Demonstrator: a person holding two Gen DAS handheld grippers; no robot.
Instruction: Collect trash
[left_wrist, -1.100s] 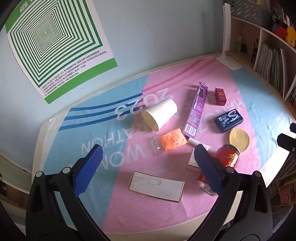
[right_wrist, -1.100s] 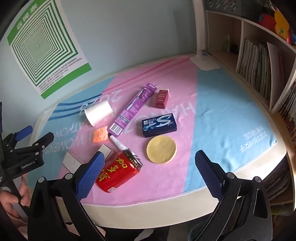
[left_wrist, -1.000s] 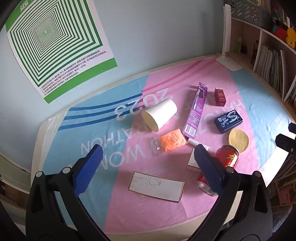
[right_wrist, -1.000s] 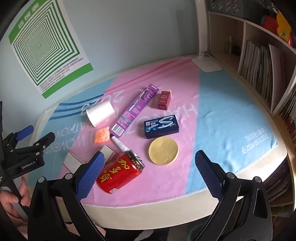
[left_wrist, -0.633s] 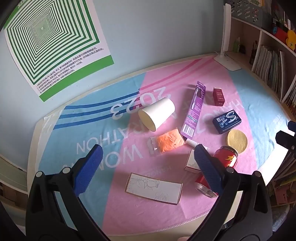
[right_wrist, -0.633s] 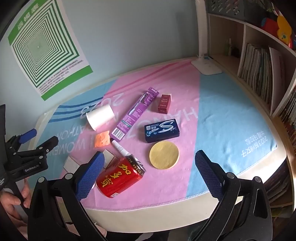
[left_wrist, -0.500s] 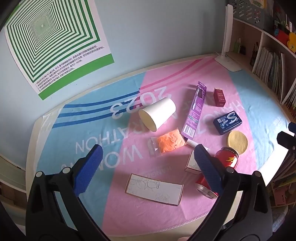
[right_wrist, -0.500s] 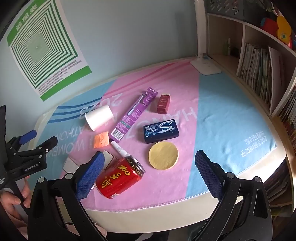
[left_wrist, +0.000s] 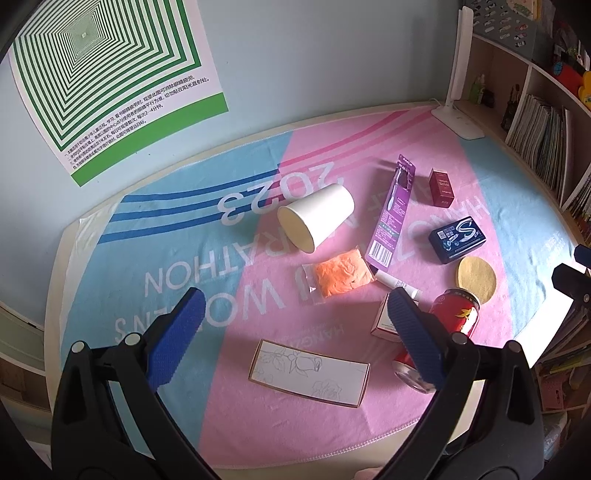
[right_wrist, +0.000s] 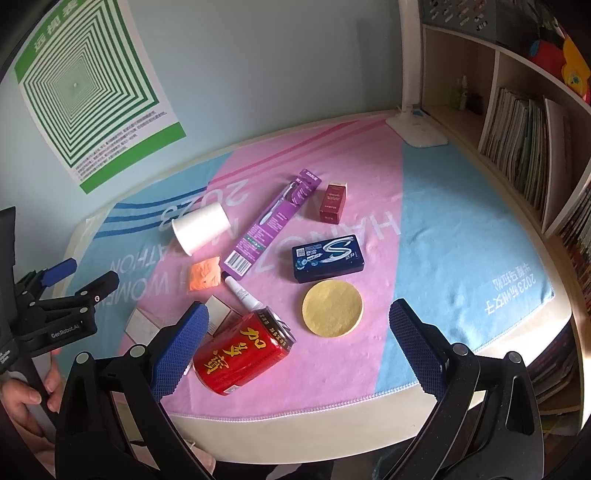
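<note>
both grippers wide open above table, trash scattered on pink/blue cloth

left gripper (left_wrist: 291, 317) and right gripper (right_wrist: 297, 325) hold nothing, fingers spread wide. red can (right_wrist: 243, 356) on its side near front edge, just beside right gripper's left finger. paper cup (left_wrist: 316, 218) tipped over mid-cloth, orange packet (left_wrist: 341, 273) just in front of it, flat white card (left_wrist: 310, 373) near left gripper. purple toothbrush pack (right_wrist: 273, 221), blue gum box (right_wrist: 327, 258), yellow disc (right_wrist: 332, 308) lie right of these.

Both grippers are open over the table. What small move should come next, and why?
Probably lower the right gripper onto the red can. It lies tipped on its side nearest that gripper, near the table's front edge, and nothing is held yet. The left gripper is also open.
</note>
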